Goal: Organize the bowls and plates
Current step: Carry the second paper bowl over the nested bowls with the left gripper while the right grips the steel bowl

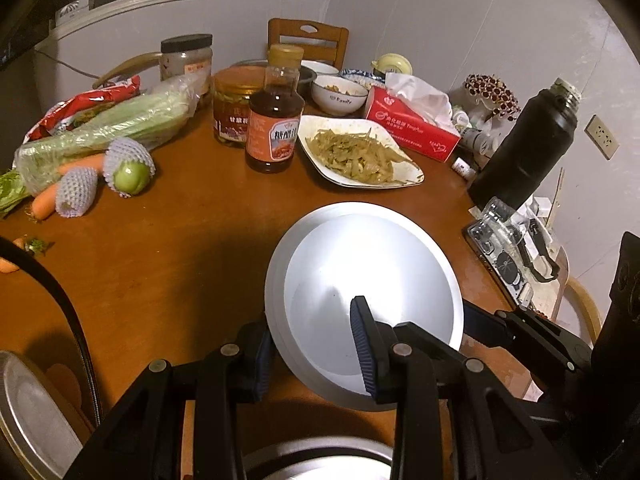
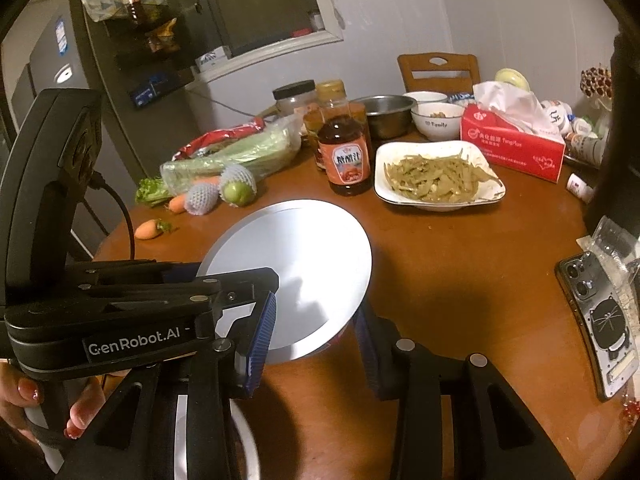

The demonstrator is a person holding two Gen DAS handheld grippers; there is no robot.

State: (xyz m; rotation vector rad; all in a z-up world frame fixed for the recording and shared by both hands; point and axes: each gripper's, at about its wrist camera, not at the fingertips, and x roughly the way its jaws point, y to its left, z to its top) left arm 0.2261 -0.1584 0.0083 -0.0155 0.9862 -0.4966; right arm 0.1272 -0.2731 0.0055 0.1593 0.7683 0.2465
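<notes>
Both cameras sit just behind their own fingers, looking forward and down across the wooden table (image 1: 168, 264). The left wrist view is close over the metal plate (image 1: 372, 292); the right wrist view sees that plate (image 2: 296, 264) from its right side. Ahead of both stand the sauce bottle (image 1: 276, 120) and food dish (image 2: 440, 176).

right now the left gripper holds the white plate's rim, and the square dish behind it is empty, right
Not quite. The left gripper does hold the white plate by its rim, but the square dish behind it is not empty: it holds a pile of pale shredded food. Both wrist views show this.
</notes>
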